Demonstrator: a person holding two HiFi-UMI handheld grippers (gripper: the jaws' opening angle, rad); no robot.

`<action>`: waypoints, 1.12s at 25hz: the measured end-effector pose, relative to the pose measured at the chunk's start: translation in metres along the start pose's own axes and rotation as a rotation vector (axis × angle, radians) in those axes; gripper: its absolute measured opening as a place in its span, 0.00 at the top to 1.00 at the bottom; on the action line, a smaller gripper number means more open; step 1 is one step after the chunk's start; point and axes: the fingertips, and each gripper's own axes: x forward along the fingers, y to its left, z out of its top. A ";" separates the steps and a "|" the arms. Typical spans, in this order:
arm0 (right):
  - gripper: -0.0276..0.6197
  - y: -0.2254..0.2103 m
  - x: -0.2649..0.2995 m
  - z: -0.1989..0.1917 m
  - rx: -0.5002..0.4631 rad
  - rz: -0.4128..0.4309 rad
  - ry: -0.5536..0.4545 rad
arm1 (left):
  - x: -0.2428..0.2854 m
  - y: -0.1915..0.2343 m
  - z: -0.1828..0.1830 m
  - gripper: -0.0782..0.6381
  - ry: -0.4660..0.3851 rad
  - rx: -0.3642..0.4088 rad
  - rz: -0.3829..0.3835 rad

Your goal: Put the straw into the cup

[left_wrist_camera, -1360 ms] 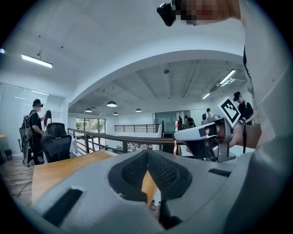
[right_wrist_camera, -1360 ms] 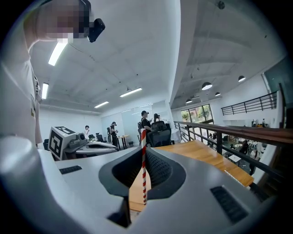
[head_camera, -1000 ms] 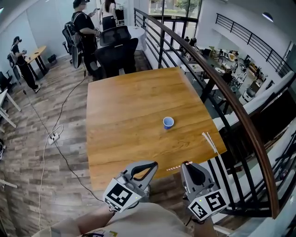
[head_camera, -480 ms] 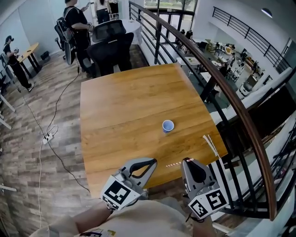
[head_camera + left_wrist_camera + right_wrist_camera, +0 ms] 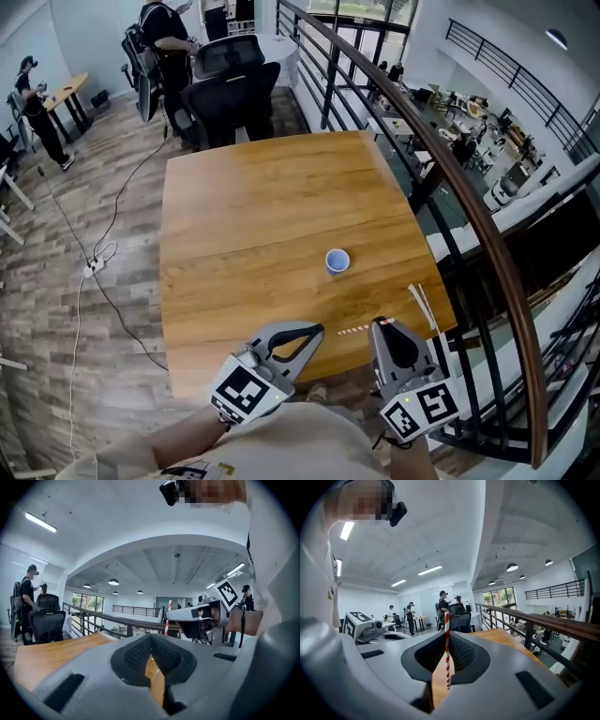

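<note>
A small blue cup [image 5: 337, 261] stands upright on the wooden table [image 5: 244, 225], right of its middle. My right gripper [image 5: 382, 322] hovers over the near table edge, shut on a red-and-white striped straw [image 5: 354, 329] that sticks out to the left. In the right gripper view the straw [image 5: 447, 653] stands upright between the jaws. My left gripper [image 5: 317, 329] is beside it, to the left, shut with nothing in it. The left gripper view shows the right gripper [image 5: 197, 616] with the straw [image 5: 167, 618]. The cup lies ahead of both grippers, well apart from them.
Two thin pale sticks [image 5: 424, 304] lie at the table's near right corner. A dark railing [image 5: 450, 187] runs close along the table's right side. Black office chairs [image 5: 230, 89] stand at the far end, with people [image 5: 167, 42] beyond them. A cable [image 5: 94, 272] trails over the floor on the left.
Both grippers keep their places at the near edge, the straw still in the right one. Only the head view has shifted slightly over the table.
</note>
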 end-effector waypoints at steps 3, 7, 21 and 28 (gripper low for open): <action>0.91 -0.008 -0.001 0.002 -0.001 0.018 0.003 | 0.005 0.006 0.003 0.87 0.012 -0.019 0.038; 0.91 -0.016 -0.001 0.002 0.003 0.037 0.004 | 0.013 0.006 0.005 0.87 0.019 -0.012 0.055; 0.91 -0.026 0.016 0.009 -0.117 0.054 -0.005 | 0.037 0.016 0.008 0.87 0.030 0.012 0.100; 0.91 -0.037 0.034 0.019 -0.158 0.046 -0.035 | 0.044 0.037 0.017 0.87 0.002 0.012 0.138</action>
